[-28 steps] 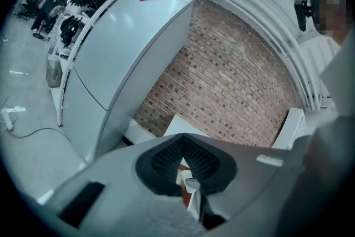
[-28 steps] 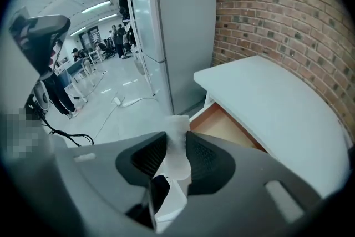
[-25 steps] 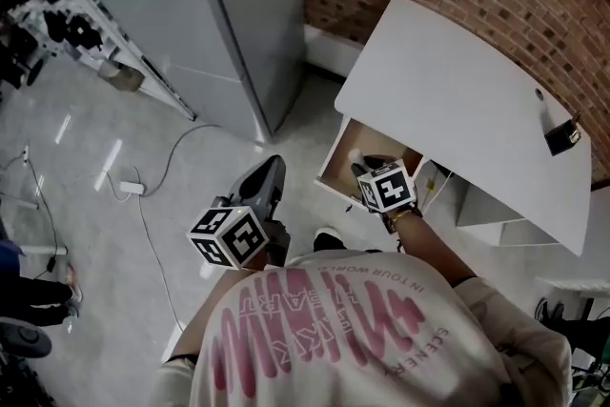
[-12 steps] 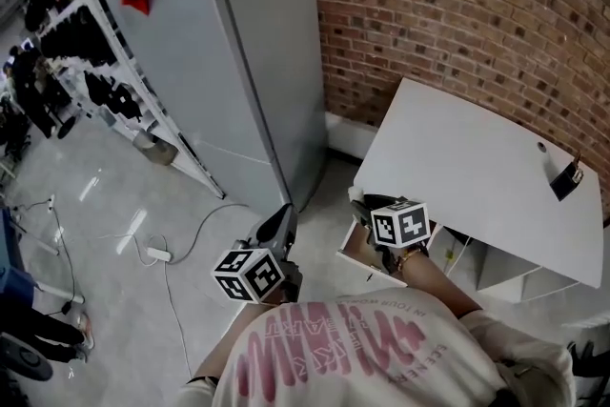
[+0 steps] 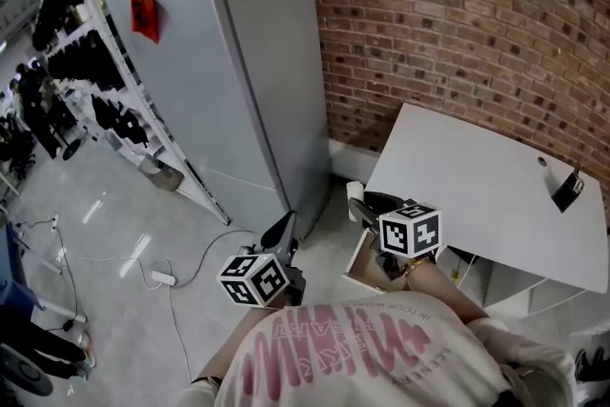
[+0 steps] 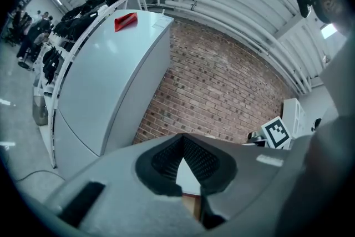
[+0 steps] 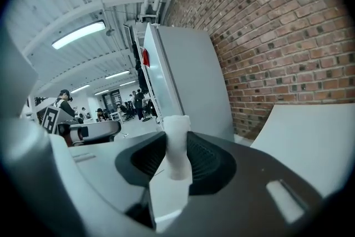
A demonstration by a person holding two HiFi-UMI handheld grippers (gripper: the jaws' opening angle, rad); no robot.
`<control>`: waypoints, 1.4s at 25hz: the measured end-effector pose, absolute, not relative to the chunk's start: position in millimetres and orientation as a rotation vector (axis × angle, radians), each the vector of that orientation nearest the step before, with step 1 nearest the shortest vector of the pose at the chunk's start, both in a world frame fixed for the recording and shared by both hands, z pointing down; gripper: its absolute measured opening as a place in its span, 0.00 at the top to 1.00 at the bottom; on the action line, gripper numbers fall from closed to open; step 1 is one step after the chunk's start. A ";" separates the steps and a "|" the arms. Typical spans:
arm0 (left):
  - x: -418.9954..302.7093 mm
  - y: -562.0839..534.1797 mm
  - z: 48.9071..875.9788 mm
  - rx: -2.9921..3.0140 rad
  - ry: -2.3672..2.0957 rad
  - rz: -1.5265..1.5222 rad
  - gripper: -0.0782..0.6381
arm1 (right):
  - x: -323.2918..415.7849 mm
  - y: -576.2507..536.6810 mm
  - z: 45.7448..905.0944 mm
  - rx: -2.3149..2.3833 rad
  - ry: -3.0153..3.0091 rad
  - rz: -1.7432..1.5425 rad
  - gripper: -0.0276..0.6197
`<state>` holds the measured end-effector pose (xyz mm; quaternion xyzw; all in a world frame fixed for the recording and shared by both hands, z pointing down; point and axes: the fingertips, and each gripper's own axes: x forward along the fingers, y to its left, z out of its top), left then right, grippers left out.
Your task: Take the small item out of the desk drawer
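1. Head view: your right gripper (image 5: 358, 202) is clamping the small white item (image 5: 355, 190) at the desk (image 5: 477, 186) corner, clear of the drawer (image 5: 366, 270).
2. Left gripper view: your left gripper (image 6: 182, 141) is pointing at the brick wall (image 6: 222, 86), jaws together, empty.
3. Right gripper view: both pads are pinching the item.

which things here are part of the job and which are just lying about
Job: right gripper, shut on the white item; drawer; desk.
Lying about: fridge; black clip; power strip; left gripper, shut and empty.
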<state>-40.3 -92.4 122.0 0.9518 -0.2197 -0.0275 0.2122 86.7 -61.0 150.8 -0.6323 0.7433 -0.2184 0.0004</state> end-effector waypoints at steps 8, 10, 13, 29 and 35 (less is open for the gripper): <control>-27.6 -101.5 119.0 2.655 -0.599 -0.102 0.88 | 98.0 -58.8 143.7 -2.159 2.302 -0.524 0.75; -25.5 -102.1 121.3 2.644 -0.584 -0.096 0.88 | 100.7 -57.4 145.8 -2.184 2.280 -0.524 0.75; -21.0 -101.9 129.1 2.663 -0.567 -0.036 0.88 | 106.3 -55.7 149.8 -2.213 2.246 -0.540 0.75; -23.7 -96.5 159.3 2.620 -0.495 0.046 0.88 | 92.3 -50.2 178.7 -2.226 2.216 -0.655 0.75; -28.9 -95.5 163.5 2.611 -0.488 0.050 0.88 | 85.1 -48.9 183.7 -2.235 2.216 -0.674 0.75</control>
